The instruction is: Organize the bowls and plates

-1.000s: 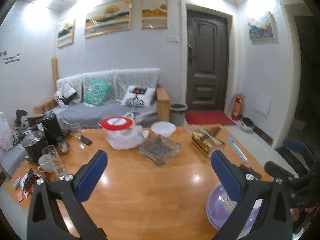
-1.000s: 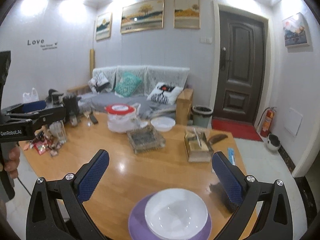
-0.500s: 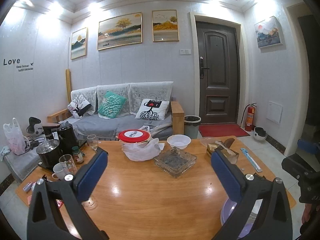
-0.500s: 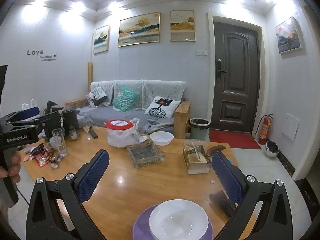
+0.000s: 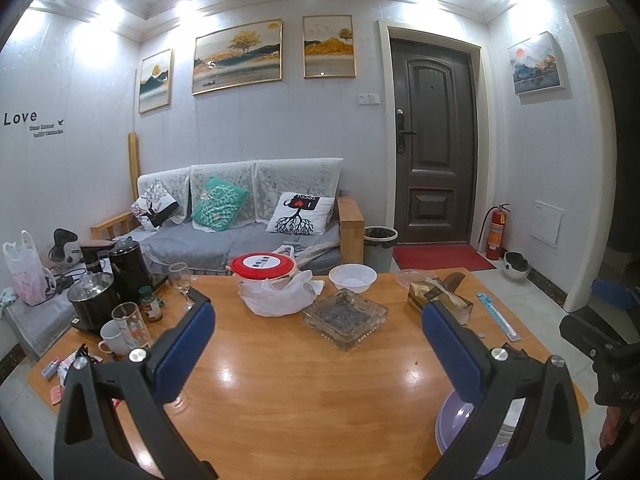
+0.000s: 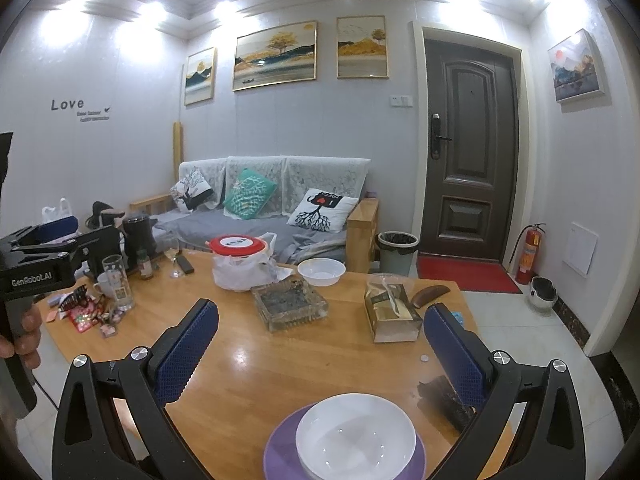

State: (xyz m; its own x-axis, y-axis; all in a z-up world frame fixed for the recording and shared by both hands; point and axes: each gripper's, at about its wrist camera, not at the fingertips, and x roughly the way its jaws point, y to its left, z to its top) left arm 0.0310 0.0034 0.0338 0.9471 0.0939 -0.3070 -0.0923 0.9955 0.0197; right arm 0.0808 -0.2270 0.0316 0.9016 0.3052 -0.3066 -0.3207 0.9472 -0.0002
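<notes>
A white bowl (image 6: 356, 438) sits inside a purple plate (image 6: 280, 446) at the near edge of the wooden table (image 6: 256, 364), just below my right gripper (image 6: 320, 344), which is open and holds nothing. The same purple plate (image 5: 454, 428) shows at the lower right of the left wrist view, partly behind a finger. My left gripper (image 5: 318, 344) is open and empty above the table's near half. A second white bowl (image 6: 321, 271) stands at the table's far side, also seen as a white bowl (image 5: 353, 277) from the left.
A glass ashtray (image 5: 345, 318), a bagged red-lidded container (image 5: 264, 280), a tissue box (image 6: 390, 312), kettles (image 5: 124, 268), glasses and a mug (image 5: 110, 338) crowd the far and left parts. Snack wrappers (image 6: 86, 312) lie at the left edge. A hand (image 6: 24, 336) holds the left gripper.
Both cameras have tilted up and pulled back a little. The plate and bowl sit lower in both views. Neither gripper has taken hold of anything.
</notes>
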